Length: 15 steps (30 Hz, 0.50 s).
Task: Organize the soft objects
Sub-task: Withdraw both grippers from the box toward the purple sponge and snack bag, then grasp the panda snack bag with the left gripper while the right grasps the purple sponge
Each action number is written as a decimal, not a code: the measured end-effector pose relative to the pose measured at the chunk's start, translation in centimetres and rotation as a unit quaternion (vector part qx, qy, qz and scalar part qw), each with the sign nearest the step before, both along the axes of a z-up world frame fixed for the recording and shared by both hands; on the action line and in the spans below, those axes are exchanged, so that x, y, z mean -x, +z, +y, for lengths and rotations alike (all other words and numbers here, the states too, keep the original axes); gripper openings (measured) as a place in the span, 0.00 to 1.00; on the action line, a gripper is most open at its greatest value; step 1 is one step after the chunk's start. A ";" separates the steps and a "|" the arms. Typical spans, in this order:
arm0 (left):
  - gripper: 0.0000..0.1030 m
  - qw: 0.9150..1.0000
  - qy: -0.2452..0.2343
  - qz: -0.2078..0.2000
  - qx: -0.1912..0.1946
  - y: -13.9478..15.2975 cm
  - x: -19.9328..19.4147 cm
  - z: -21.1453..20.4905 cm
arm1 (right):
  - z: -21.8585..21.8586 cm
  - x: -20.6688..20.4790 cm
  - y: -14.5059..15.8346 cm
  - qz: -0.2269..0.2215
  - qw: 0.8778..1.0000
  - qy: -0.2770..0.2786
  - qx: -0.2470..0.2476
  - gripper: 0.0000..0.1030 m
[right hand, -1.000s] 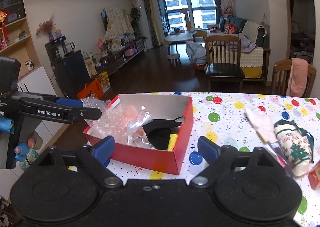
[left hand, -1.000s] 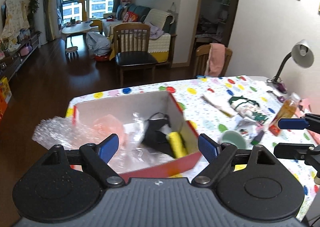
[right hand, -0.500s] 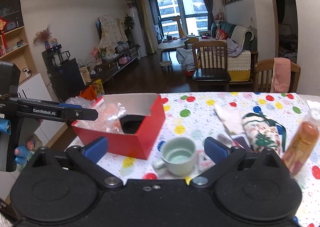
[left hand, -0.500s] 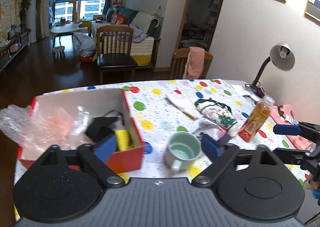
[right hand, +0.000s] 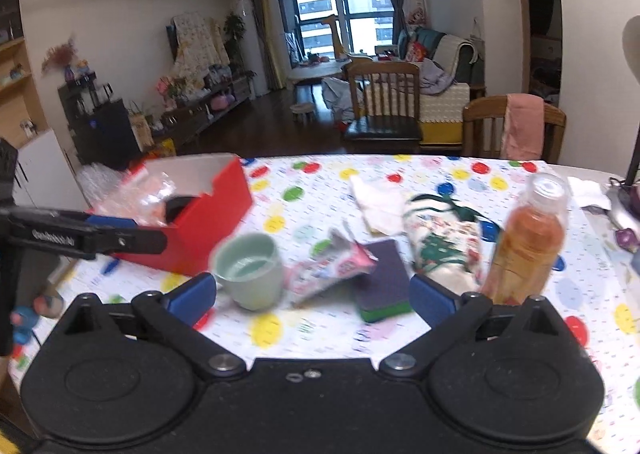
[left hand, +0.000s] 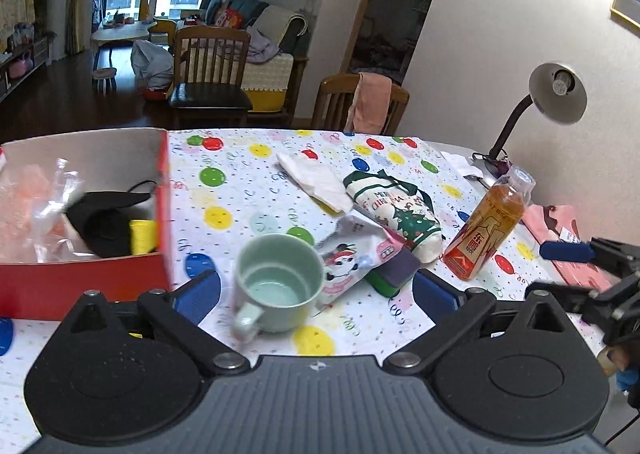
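Two views, itemised in turn.

Left wrist view: the left hand-held gripper (left hand: 316, 294) is standing wide apart, holding nothing, above the near edge of the bench (left hand: 240, 157). Between its fingers a mint mug (left hand: 278, 282) is sitting, with a crinkled snack packet (left hand: 352, 258) leaning against it and a sponge (left hand: 394, 270) just beside the packet. A Christmas-print cloth pouch (left hand: 396, 209) is lying behind those, touching a folded white cloth (left hand: 316, 179). A bottle of orange drink (left hand: 490, 230) is standing upright to the right. At left, a red box (left hand: 84, 278) is holding clear wrap, a black item and a yellow roll. The right hand-held gripper (left hand: 560, 270) is showing at the right edge, fingers parted and empty.

Right wrist view, somewhat blurred: the right hand-held gripper (right hand: 312, 294) is spread wide, empty, with the mug (right hand: 248, 272), packet (right hand: 330, 268) and sponge (right hand: 384, 282) lying between its fingers. The pouch (right hand: 440, 242) and white cloth (right hand: 378, 205) are lying further back, the bottle (right hand: 528, 242) at right, the red box (right hand: 208, 221) at left.

Handling, by judgement: pouch and cloth are probably light and limp, sagging when lifted; pinching a bunched fold mid-body should hold best. The packet looks slippery and crushable; gripping its crimped end seems safest. The sponge will likely compress, so taking it across its short sides suits.
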State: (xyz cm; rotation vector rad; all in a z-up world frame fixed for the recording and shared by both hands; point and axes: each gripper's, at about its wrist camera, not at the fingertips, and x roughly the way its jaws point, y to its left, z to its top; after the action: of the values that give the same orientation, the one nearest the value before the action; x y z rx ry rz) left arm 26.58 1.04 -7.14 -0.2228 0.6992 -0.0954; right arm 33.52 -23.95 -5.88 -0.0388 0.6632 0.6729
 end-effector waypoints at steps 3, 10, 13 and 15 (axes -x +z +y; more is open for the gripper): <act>1.00 1.000 -0.010 0.000 -0.007 -0.5 -1.5 -1.7 | -1.1 -0.9 -1.6 0.005 1.000 0.000 0.018 0.99; 1.00 0.995 -0.087 0.022 -0.048 -1.4 -6.3 -5.7 | -2.3 -3.1 -4.9 0.020 0.999 0.007 0.043 0.98; 1.00 0.989 -0.124 0.056 -0.064 -2.3 -8.9 -7.3 | -2.2 -4.3 -6.0 0.025 0.998 0.015 0.049 0.97; 1.00 0.983 -0.146 0.082 -0.072 -3.0 -10.6 -8.2 | -2.0 -5.2 -6.8 0.028 0.998 0.024 0.050 0.96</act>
State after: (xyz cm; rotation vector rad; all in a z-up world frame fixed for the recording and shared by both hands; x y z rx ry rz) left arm 37.16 -7.11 -10.18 0.0122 0.8973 -0.3080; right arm 38.72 -25.95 -12.68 -0.1277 0.7520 0.6880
